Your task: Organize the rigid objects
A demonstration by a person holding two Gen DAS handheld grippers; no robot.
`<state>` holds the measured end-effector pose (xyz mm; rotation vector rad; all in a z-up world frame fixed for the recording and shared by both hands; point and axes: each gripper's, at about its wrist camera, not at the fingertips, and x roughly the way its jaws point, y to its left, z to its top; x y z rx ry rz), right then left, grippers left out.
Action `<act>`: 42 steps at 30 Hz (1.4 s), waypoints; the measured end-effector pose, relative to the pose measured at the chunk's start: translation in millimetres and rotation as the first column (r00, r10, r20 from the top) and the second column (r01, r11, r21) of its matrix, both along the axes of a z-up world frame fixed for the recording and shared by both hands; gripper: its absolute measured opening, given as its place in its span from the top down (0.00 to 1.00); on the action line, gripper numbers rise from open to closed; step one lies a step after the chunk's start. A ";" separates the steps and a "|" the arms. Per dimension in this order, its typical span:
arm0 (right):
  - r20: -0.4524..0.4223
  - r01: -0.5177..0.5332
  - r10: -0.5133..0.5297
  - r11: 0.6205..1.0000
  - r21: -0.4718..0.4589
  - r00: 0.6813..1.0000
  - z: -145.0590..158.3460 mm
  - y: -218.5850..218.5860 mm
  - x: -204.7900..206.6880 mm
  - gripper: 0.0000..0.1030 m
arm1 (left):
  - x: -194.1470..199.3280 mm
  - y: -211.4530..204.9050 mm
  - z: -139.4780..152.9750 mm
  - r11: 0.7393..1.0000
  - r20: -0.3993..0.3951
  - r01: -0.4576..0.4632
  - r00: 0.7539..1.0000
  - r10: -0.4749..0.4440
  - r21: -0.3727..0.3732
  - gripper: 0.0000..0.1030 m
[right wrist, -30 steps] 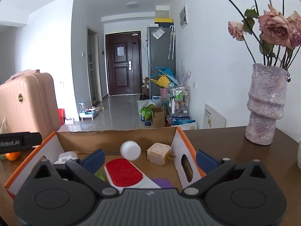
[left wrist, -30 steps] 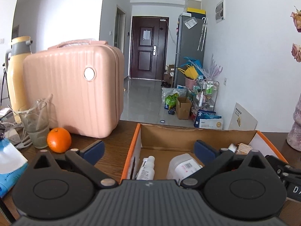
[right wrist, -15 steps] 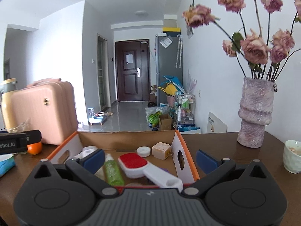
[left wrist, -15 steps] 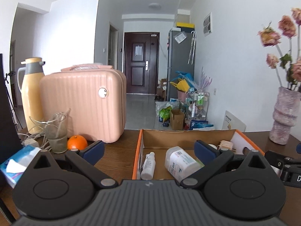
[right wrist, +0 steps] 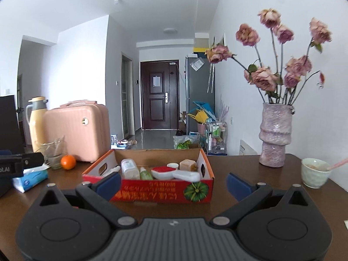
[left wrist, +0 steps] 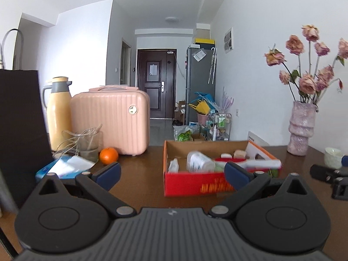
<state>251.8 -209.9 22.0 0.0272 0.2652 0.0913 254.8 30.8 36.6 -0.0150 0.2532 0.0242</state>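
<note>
Left wrist view: the left gripper (left wrist: 171, 173) hangs above the dark wooden table (left wrist: 141, 174), jaws spread wide and empty, touching nothing. Ahead stands the red cardboard box (left wrist: 195, 183), with a white bottle (left wrist: 199, 164), a small clear bottle (left wrist: 173, 165) and a red-and-white brush (left wrist: 245, 163) lying inside. An orange (left wrist: 108, 156), a glass (left wrist: 90, 144), a pink case (left wrist: 113, 119) and a yellow flask (left wrist: 58, 113) sit well to the box's left.

Right wrist view: the right gripper (right wrist: 173, 182) is likewise wide open, holding nothing. The box (right wrist: 161, 192) sits on the table just beyond its fingertips, packed with bottles, the brush (right wrist: 174, 173) and a tan block (right wrist: 188, 164). A vase (right wrist: 274, 136) of faded roses and a pale cup (right wrist: 315, 175) stand to the right
</note>
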 end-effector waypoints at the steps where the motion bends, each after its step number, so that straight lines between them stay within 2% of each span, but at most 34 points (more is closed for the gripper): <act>1: -0.001 -0.001 0.001 1.000 -0.006 1.000 -1.3 -0.4 -11.2 0.00 | -10.3 1.0 -3.0 1.000 -0.005 -0.004 1.000 0.004 -0.002 0.00; 9: -0.040 0.006 -0.007 1.000 -0.026 0.999 -20.9 -2.6 -91.4 0.00 | -83.9 9.6 -21.3 1.000 -0.016 -0.020 1.000 0.019 -0.019 0.00; 15: -0.038 0.024 -0.025 1.000 -0.017 0.999 -26.6 -7.3 -124.1 0.00 | -114.3 10.8 -28.4 0.999 -0.022 -0.026 0.999 0.025 -0.019 0.00; 42: -0.026 0.009 -0.009 1.000 -0.019 1.000 -26.0 -1.4 -131.6 0.00 | -122.9 9.3 -30.1 1.000 -0.023 -0.020 1.000 0.019 -0.014 0.00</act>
